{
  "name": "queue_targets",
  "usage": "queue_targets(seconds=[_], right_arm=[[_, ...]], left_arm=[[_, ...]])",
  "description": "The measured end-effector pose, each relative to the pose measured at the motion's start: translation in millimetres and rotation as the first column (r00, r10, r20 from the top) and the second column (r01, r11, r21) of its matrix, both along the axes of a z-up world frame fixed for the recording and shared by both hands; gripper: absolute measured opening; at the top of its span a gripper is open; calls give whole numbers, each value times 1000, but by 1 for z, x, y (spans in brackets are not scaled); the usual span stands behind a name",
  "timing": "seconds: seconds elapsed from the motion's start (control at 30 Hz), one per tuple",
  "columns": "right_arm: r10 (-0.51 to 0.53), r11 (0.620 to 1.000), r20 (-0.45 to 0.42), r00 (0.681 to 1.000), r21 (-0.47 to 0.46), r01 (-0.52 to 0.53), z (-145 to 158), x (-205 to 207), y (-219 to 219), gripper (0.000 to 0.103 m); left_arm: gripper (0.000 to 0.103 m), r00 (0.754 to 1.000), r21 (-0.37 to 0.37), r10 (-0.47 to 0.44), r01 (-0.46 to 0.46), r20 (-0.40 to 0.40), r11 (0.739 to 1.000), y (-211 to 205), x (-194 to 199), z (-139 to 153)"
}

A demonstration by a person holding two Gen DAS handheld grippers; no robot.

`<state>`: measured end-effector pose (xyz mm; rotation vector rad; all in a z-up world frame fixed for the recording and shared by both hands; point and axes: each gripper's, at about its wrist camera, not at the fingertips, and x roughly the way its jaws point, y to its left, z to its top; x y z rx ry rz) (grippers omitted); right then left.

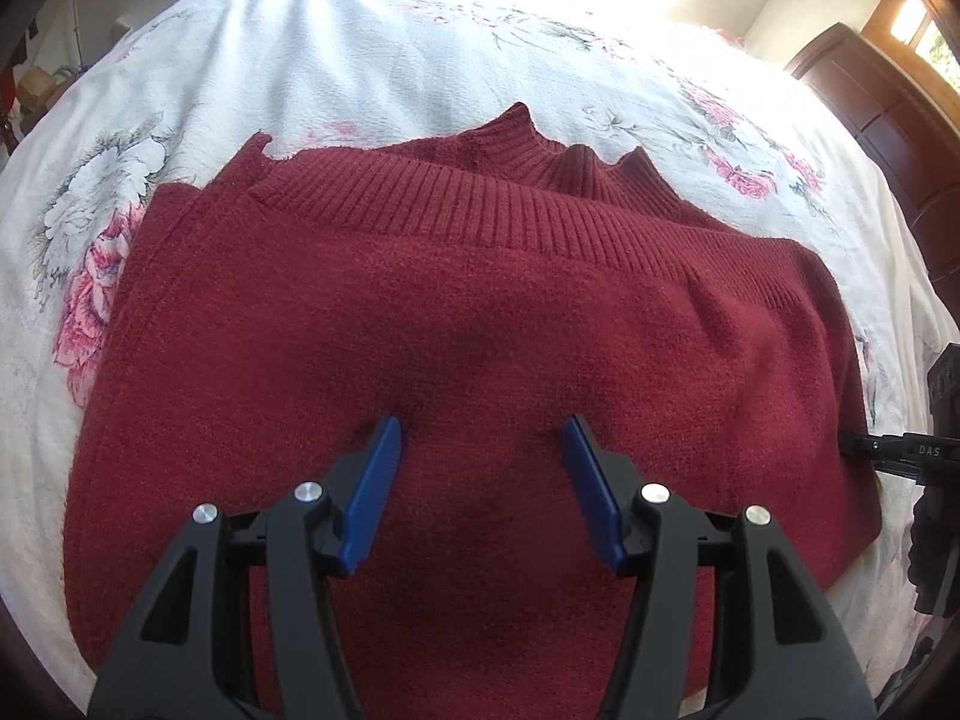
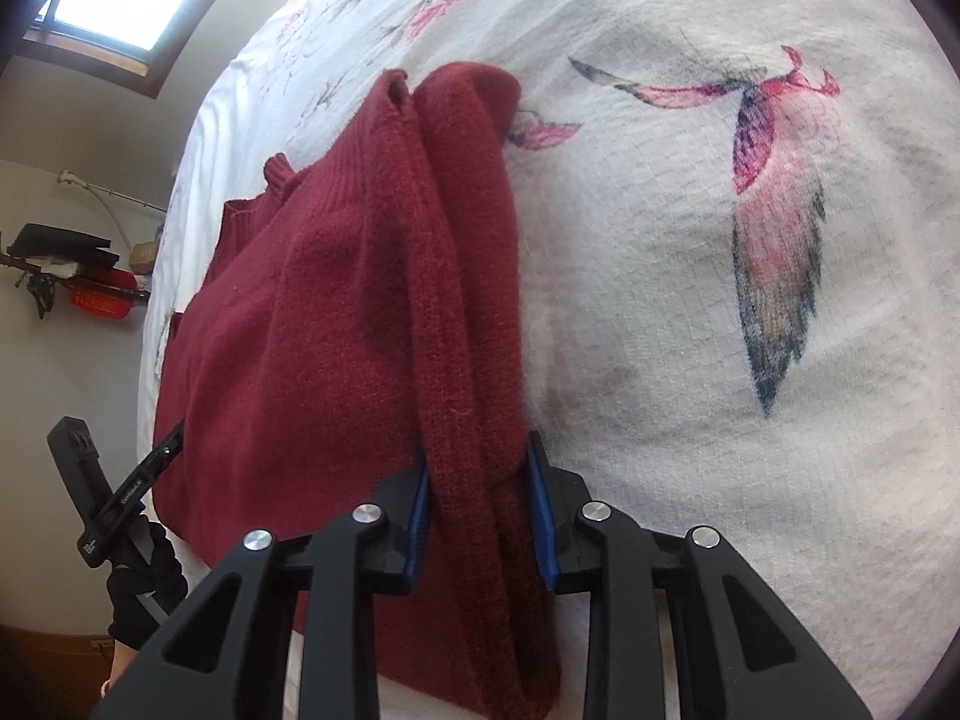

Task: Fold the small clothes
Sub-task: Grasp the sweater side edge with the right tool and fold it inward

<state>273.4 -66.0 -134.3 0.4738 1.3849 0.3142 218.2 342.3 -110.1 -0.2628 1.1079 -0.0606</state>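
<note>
The red sweater (image 1: pixel 468 348) lies half-folded on the bed (image 1: pixel 372 54). The right gripper (image 2: pixel 480 480) pinches its bunched side edge; the left gripper (image 1: pixel 483 438) hovers wide (empty). Carry the edge across evenly, keeping layers aligned.

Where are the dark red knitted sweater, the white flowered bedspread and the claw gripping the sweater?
Dark red knitted sweater (image 1: pixel 480 312): left wrist view, flat front.
White flowered bedspread (image 2: pixel 660 300): right wrist view, bare part.
Right claw (image 2: pixel 480 480): right wrist view, between fingertips.

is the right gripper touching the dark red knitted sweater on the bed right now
Touching. In the right wrist view the right gripper has both blue pads pressed against a bunched fold of the dark red knitted sweater, with no gap on either side.
</note>
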Motion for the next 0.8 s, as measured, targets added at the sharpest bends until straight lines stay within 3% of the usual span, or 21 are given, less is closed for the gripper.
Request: queue_targets(seconds=[0.53, 0.67, 0.8], right_arm=[[-41, 999, -18, 999, -1, 41, 1, -3, -4, 23], [-38, 998, 7, 999, 49, 38, 32, -1, 2, 19], [13, 998, 73, 997, 65, -18, 77, 6, 30, 19]], left_arm=[[57, 1000, -25, 5, -5, -13, 1000, 3, 4, 1], [57, 999, -117, 30, -29, 12, 993, 17, -7, 21], [57, 998, -144, 32, -25, 48, 989, 30, -19, 39]])
